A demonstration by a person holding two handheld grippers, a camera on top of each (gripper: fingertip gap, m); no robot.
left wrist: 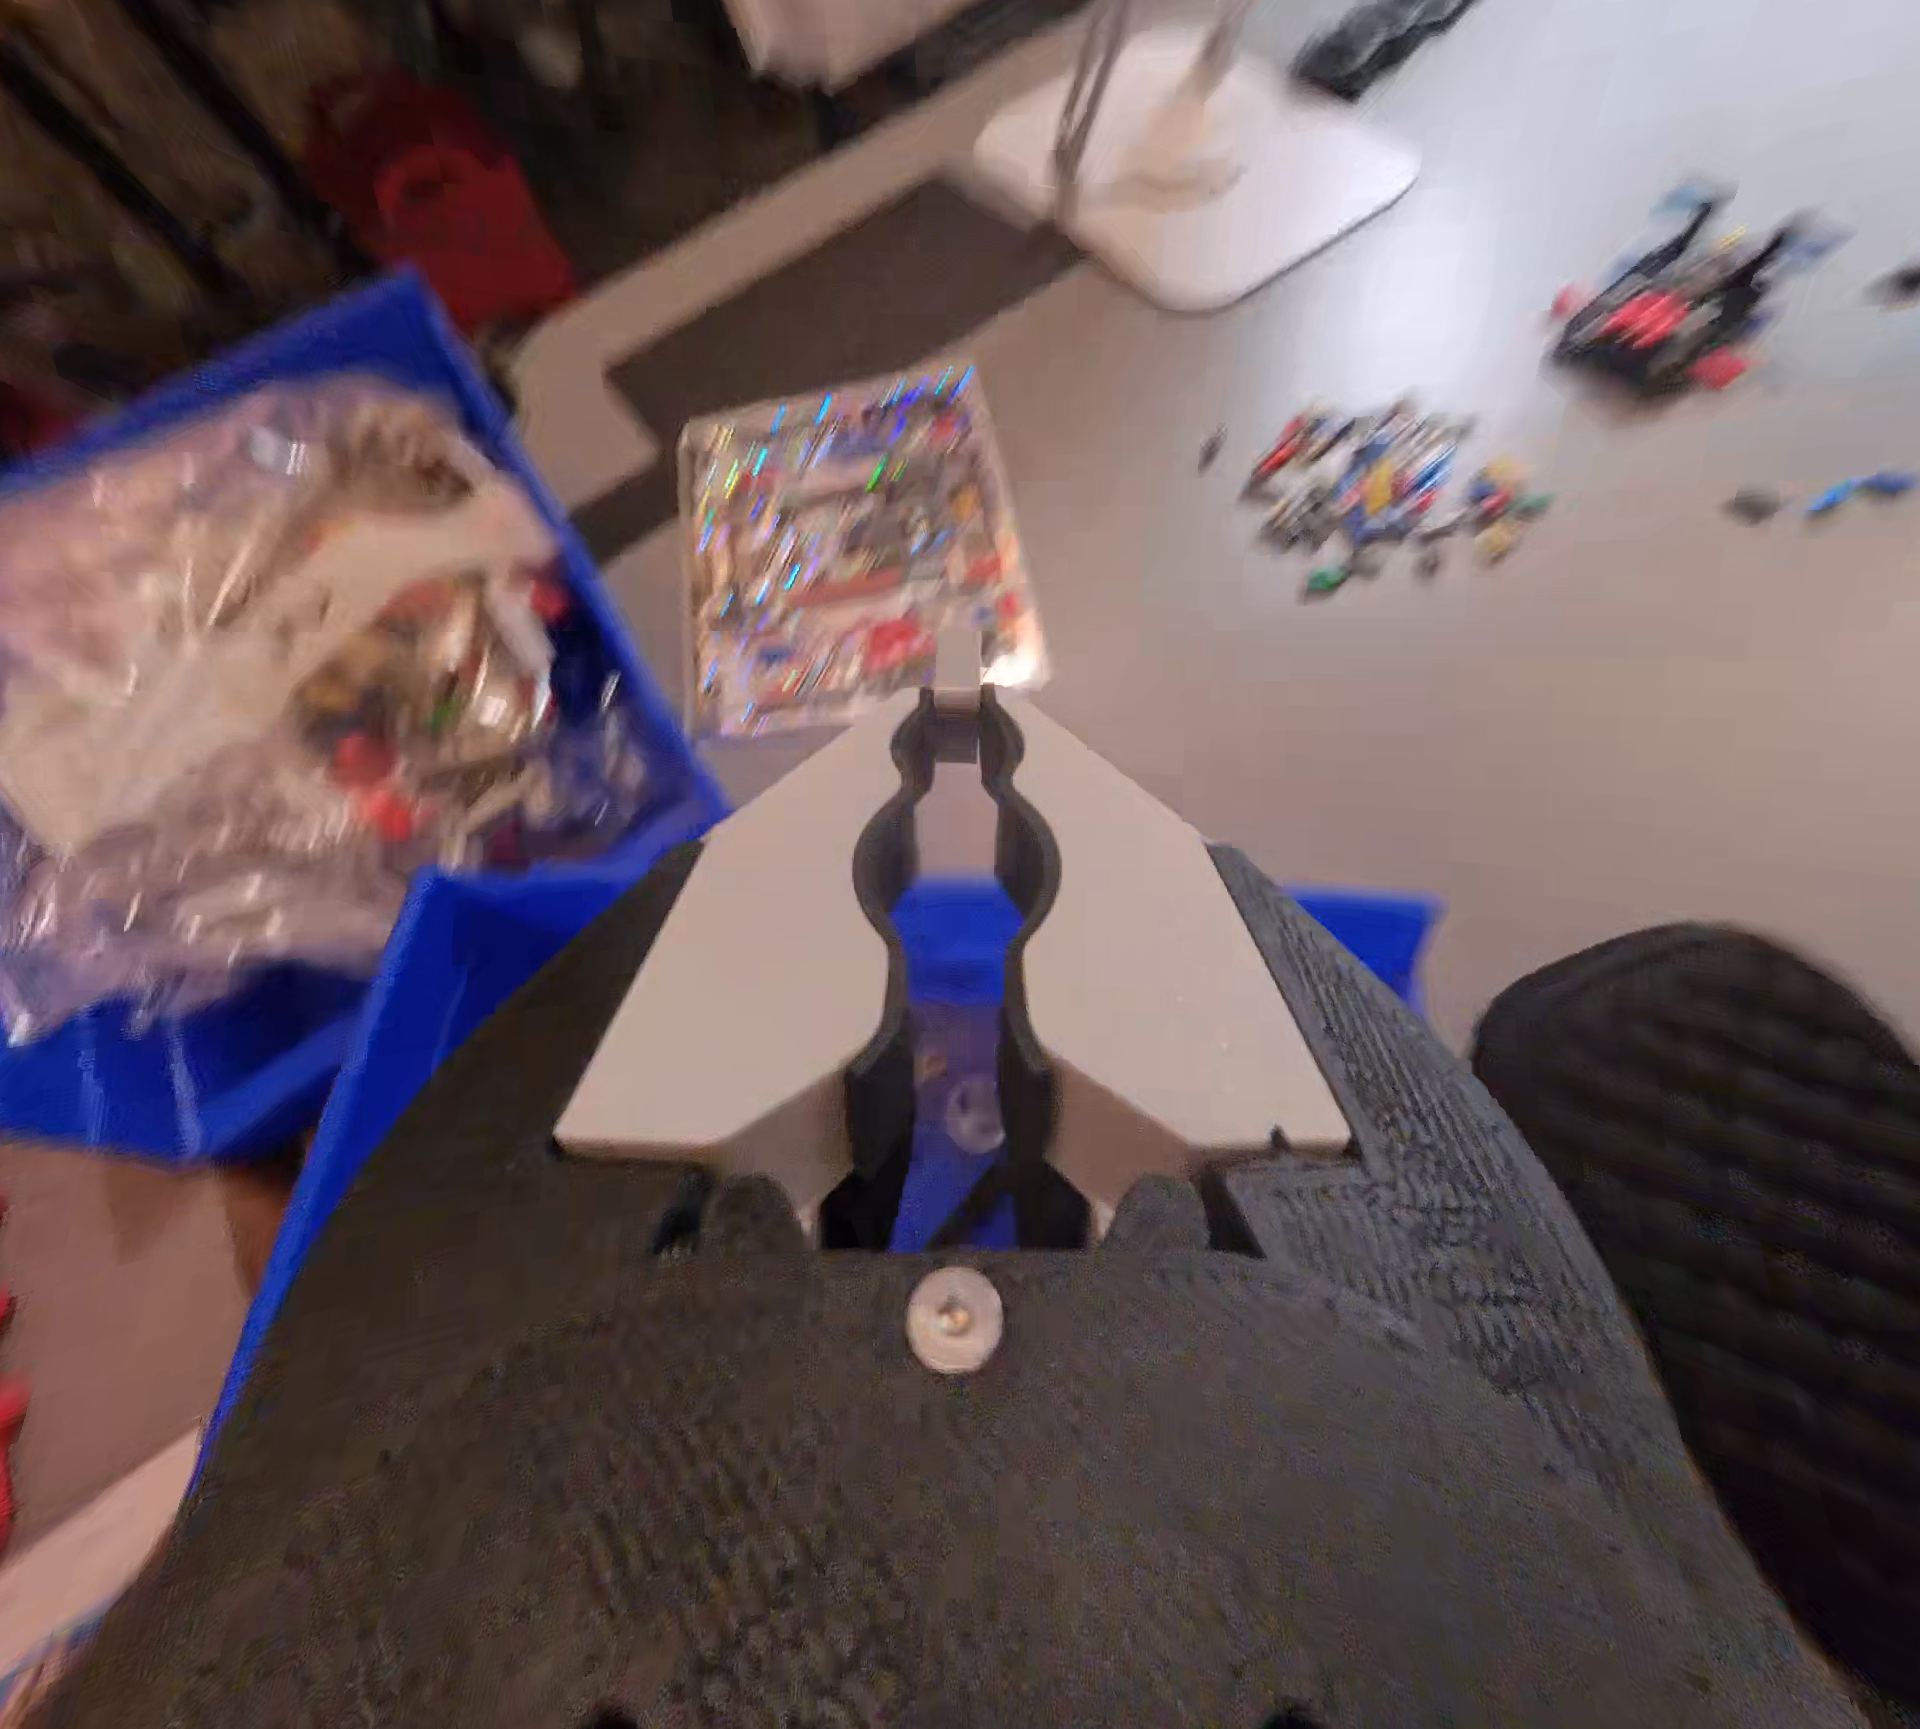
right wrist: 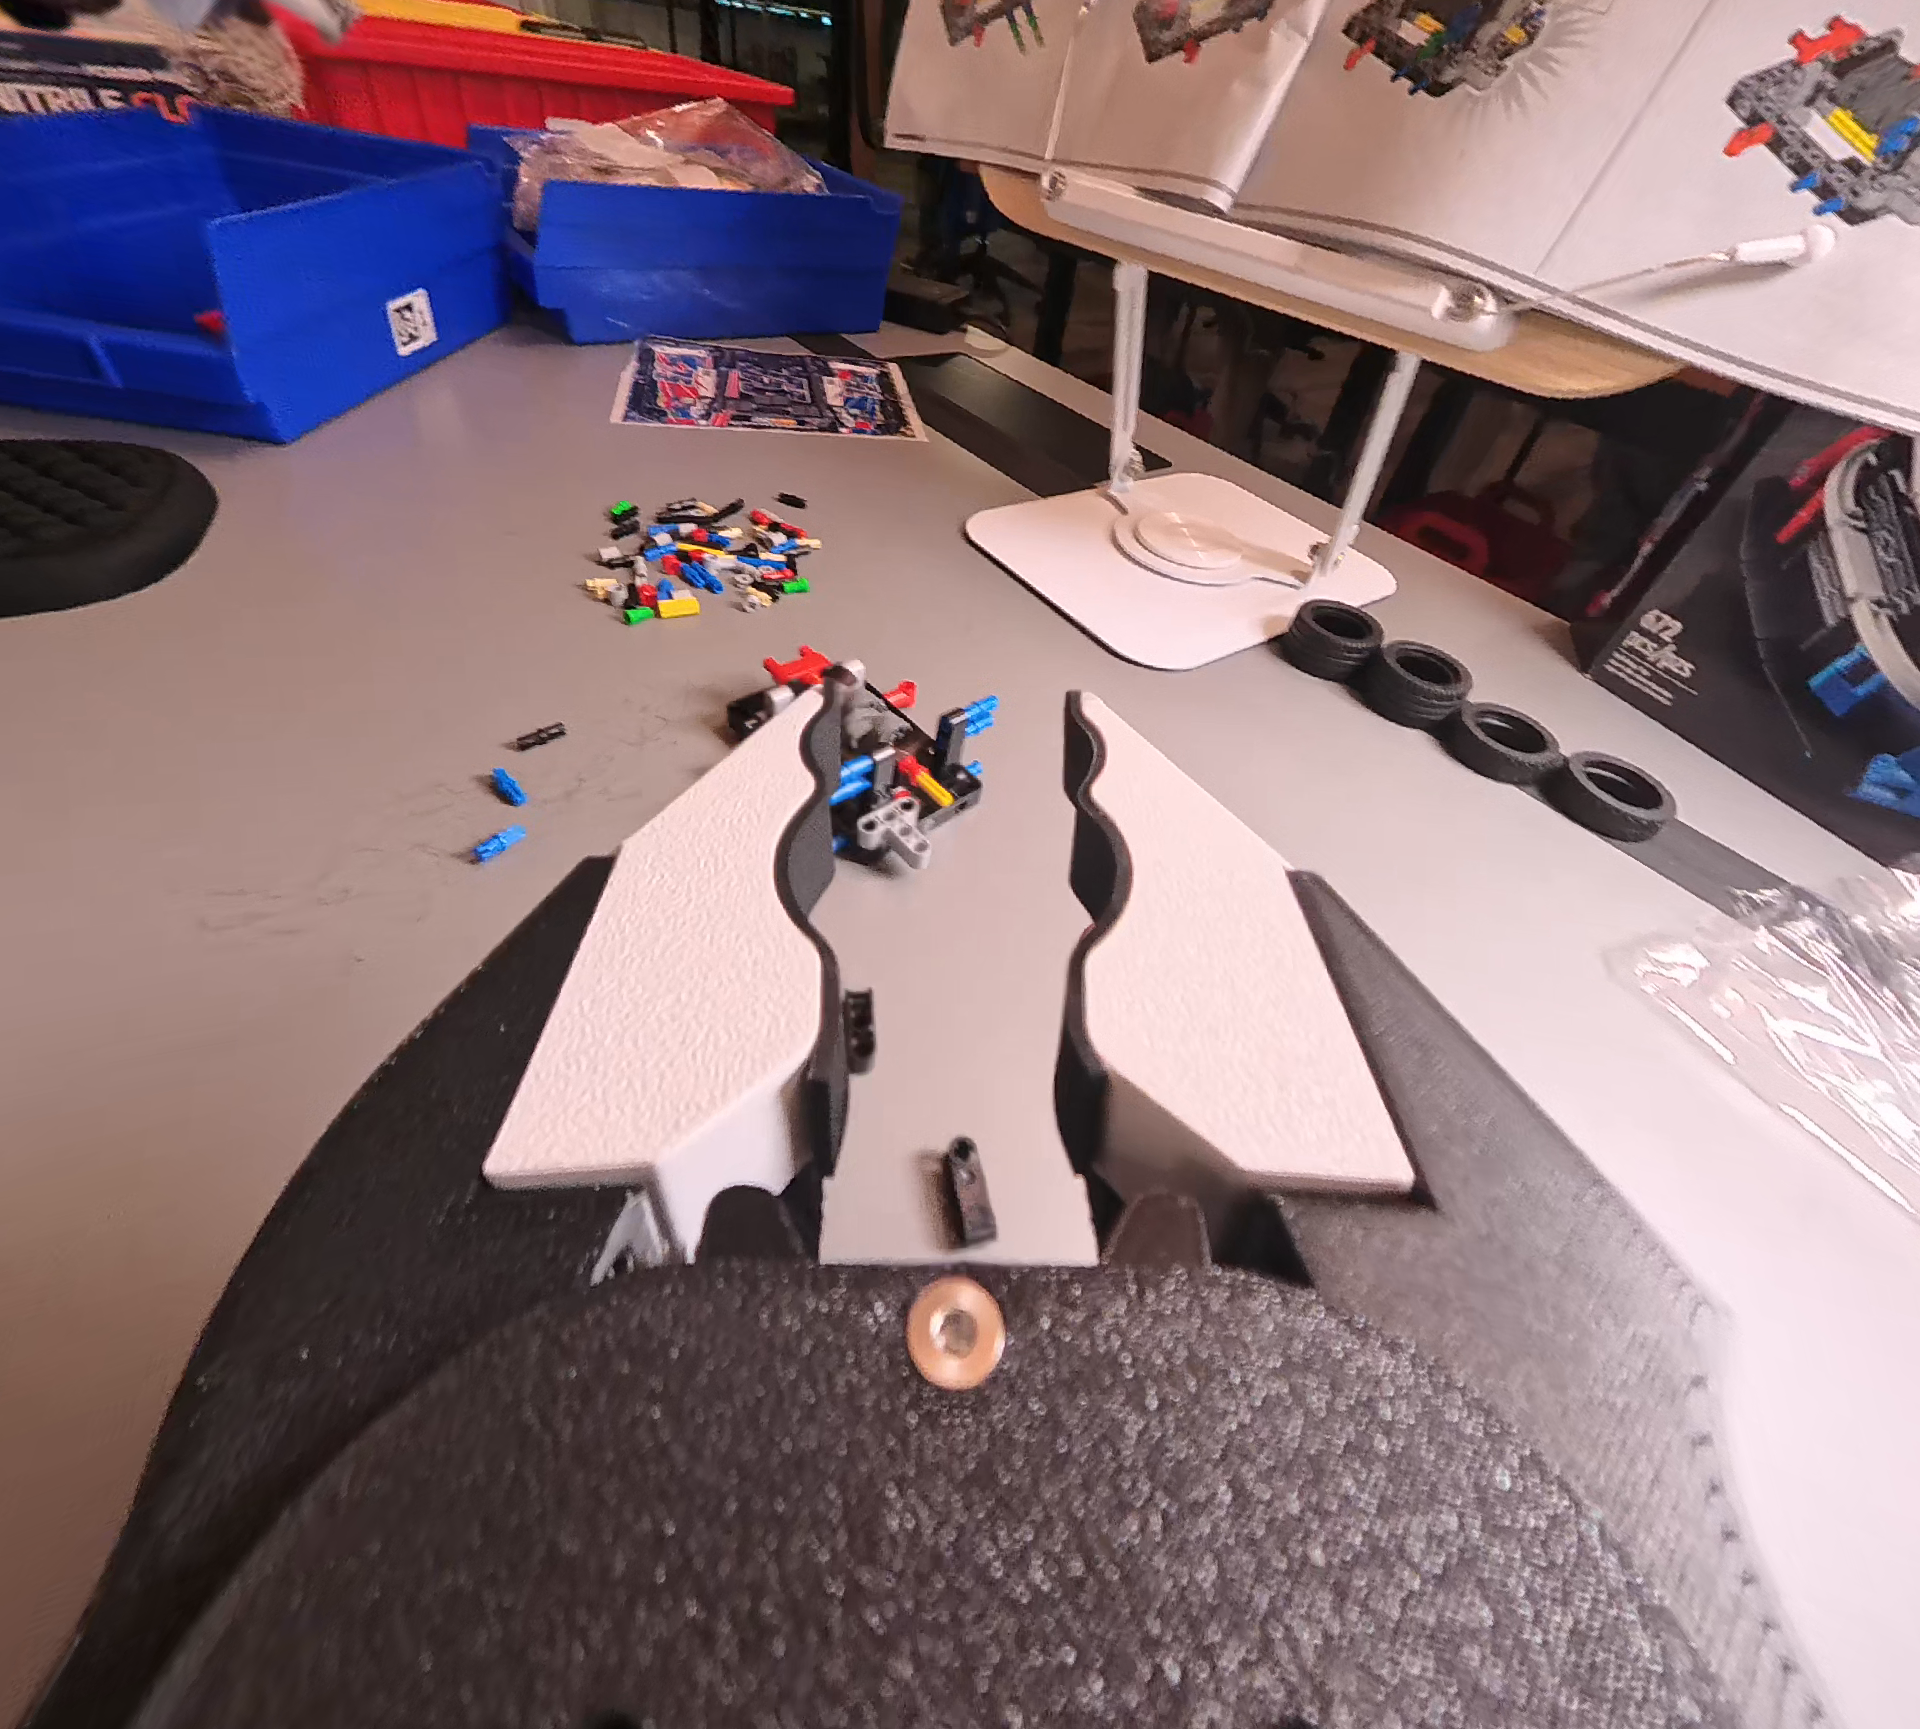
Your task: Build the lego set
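Observation:
In the blurred left wrist view my left gripper (left wrist: 958, 723) is shut on a small light grey lego piece (left wrist: 958, 663) that sticks out past the tips, held above the blue bins. In the right wrist view my right gripper (right wrist: 951, 713) is open and empty, low over the grey table. The partly built black lego assembly (right wrist: 904, 770) with red, blue and yellow pins lies just ahead between the fingertips, close to the left finger (right wrist: 727, 900). It also shows far right in the left wrist view (left wrist: 1662, 318). A pile of loose pieces (right wrist: 707, 567) lies beyond it.
Two blue bins (right wrist: 260, 266), one holding bags of parts (left wrist: 260, 640), and a red bin (right wrist: 520, 69) stand at the left. A sticker sheet (right wrist: 769, 391), the instruction booklet (right wrist: 1455, 17) on a white stand (right wrist: 1184, 567), several tyres (right wrist: 1455, 713), a black box (right wrist: 1766, 619), stray pins (right wrist: 506, 786) and a black pad (right wrist: 83, 526) are around. Spacing between my two grippers at the tips: around 50 cm.

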